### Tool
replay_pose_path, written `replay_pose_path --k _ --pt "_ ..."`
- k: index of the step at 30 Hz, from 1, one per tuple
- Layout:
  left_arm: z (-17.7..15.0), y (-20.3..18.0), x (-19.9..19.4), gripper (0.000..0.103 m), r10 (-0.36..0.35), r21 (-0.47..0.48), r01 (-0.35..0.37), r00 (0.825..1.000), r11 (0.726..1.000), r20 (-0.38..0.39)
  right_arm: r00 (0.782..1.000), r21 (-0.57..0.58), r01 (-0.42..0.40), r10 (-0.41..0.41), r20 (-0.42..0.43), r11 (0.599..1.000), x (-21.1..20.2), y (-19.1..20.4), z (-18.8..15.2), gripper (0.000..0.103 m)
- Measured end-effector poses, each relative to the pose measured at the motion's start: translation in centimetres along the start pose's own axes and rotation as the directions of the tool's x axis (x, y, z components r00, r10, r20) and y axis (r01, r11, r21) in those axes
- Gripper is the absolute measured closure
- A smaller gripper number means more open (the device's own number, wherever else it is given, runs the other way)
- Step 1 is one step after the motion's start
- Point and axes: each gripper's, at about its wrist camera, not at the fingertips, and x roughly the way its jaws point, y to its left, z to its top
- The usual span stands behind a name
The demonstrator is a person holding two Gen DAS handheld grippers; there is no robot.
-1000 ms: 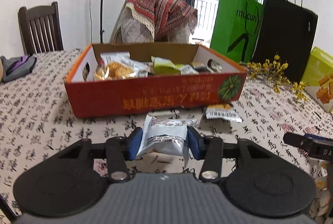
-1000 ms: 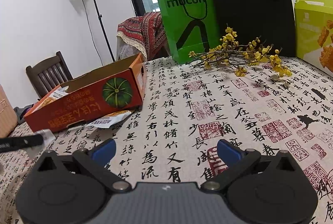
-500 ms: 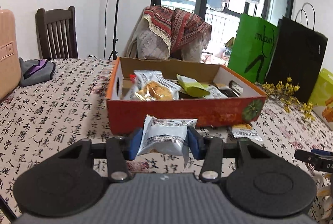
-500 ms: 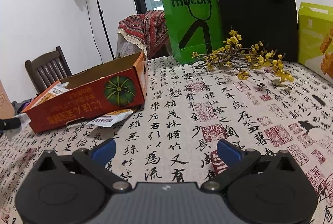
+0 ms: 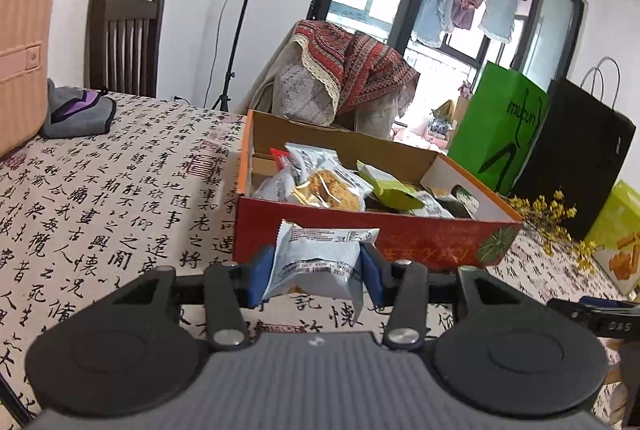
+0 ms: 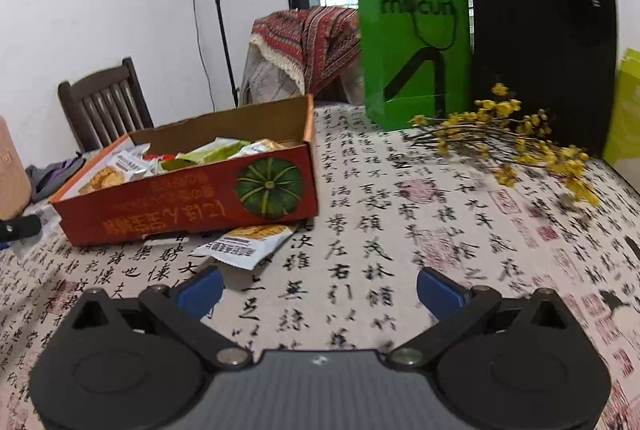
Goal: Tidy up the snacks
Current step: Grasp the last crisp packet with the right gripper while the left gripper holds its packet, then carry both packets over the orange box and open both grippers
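Observation:
My left gripper (image 5: 316, 266) is shut on a white snack packet (image 5: 316, 260) and holds it above the table, in front of the near wall of the red cardboard box (image 5: 360, 226). The box holds several snack packets (image 5: 328, 182). In the right wrist view the same box (image 6: 192, 198) sits at the left, and a loose snack packet (image 6: 248, 242) lies on the table against its front wall. My right gripper (image 6: 318, 290) is open and empty, just right of and nearer than that loose packet.
A green paper bag (image 6: 414, 50), a black bag (image 6: 540, 42) and a yellow flower sprig (image 6: 508, 138) stand at the back right. A yellow-green snack box (image 5: 618, 234) is at the far right. A pink case (image 5: 20, 54) and grey cloth (image 5: 76, 110) lie at the left.
My left gripper has risen with the white packet and now looks down into the box. My right gripper has moved left, closer to the loose packet by the box.

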Motion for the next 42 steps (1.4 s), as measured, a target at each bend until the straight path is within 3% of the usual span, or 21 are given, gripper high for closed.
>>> replay_pose_path --k 10,19,24,27,28,29,38,42 --pt "0.2 1.3 0.1 0.055 0.001 -0.04 -0.001 1.0 0.999 0.007 0.998 -0.028 -0.021 0.019 -0.067 0.999 5.7 4.3 1.9 0.0" --pt "0.1 1.7 0.1 0.055 0.012 -0.055 -0.011 1.0 0.998 0.012 0.992 -0.027 0.057 -0.06 -0.109 0.998 10.1 6.1 2.8 0.0" --pt "0.1 1.8 0.2 0.055 0.013 -0.056 -0.013 1.0 0.998 0.011 0.989 -0.042 0.06 -0.065 -0.13 0.997 10.6 6.1 2.4 0.014" --pt "0.0 1.8 0.2 0.055 0.014 -0.059 -0.013 1.0 0.998 0.012 0.989 -0.087 0.053 -0.065 -0.135 0.995 10.2 6.6 2.3 0.034" --pt "0.1 1.8 0.2 0.055 0.015 -0.058 -0.014 1.0 0.998 0.013 0.988 -0.091 0.045 -0.057 -0.141 0.995 9.9 6.7 2.4 0.048" --pt "0.1 1.8 0.2 0.055 0.016 -0.058 -0.015 1.0 0.998 0.014 0.988 -0.097 0.038 -0.053 -0.148 0.995 9.7 6.8 2.5 0.052" --pt "0.2 1.7 -0.2 0.055 0.011 -0.058 -0.009 1.0 0.998 0.028 0.986 -0.127 0.012 -0.033 -0.163 0.992 7.8 6.3 2.3 0.066" --pt "0.1 1.5 -0.4 0.055 0.001 -0.054 0.001 1.0 0.999 0.031 0.988 -0.109 -0.025 0.008 -0.156 0.994 5.6 5.4 1.9 0.067"
